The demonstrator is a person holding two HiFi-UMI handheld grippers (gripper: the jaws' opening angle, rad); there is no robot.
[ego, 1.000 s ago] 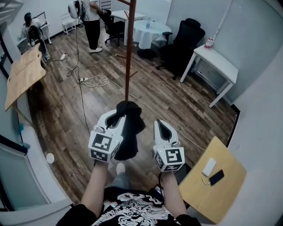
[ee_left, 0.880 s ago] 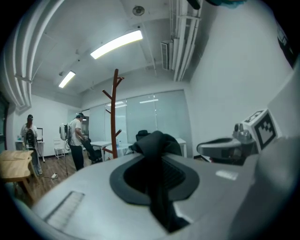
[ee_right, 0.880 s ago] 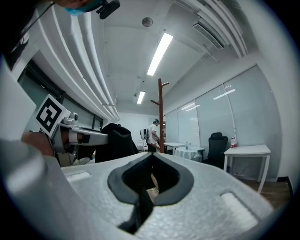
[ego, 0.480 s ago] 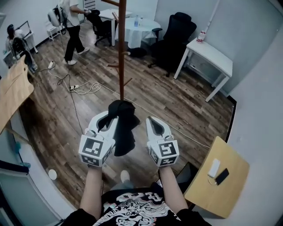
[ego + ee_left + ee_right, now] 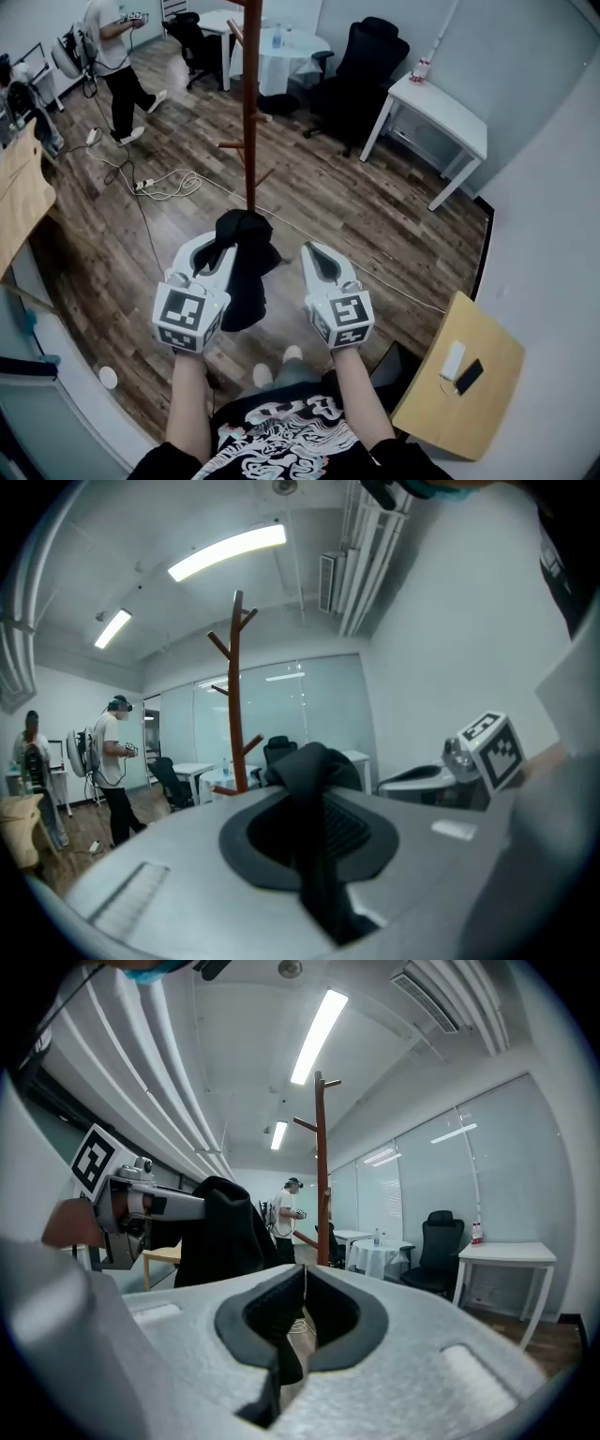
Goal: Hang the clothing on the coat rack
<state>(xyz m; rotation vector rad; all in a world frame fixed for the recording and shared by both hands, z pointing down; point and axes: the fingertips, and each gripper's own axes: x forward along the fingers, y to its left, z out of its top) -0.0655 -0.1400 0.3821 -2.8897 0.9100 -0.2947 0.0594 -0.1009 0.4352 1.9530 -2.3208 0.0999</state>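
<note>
Left claw (image 5: 228, 246) clamping black garment (image 5: 246, 272), right claw (image 5: 314, 253) closed empty, coat rack (image 5: 250, 112) ahead, open wood floor (image 5: 356, 216) around it.

A person (image 5: 114, 56) stands far left near trailing cables (image 5: 161, 183). A black chair (image 5: 361, 67) sits beside a white desk (image 5: 441, 108); a phone (image 5: 469, 377) lies on the near-right table (image 5: 455, 422).

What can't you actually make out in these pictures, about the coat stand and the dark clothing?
Coat rack base: hidden in the head view behind the black garment, in both gripper views behind the claw bodies.
Rack top: cut off by the head view's upper edge.
Garment type: bunched in the left claw, unreadable in every view.
Bottle label on the white desk: too small, head view.
</note>
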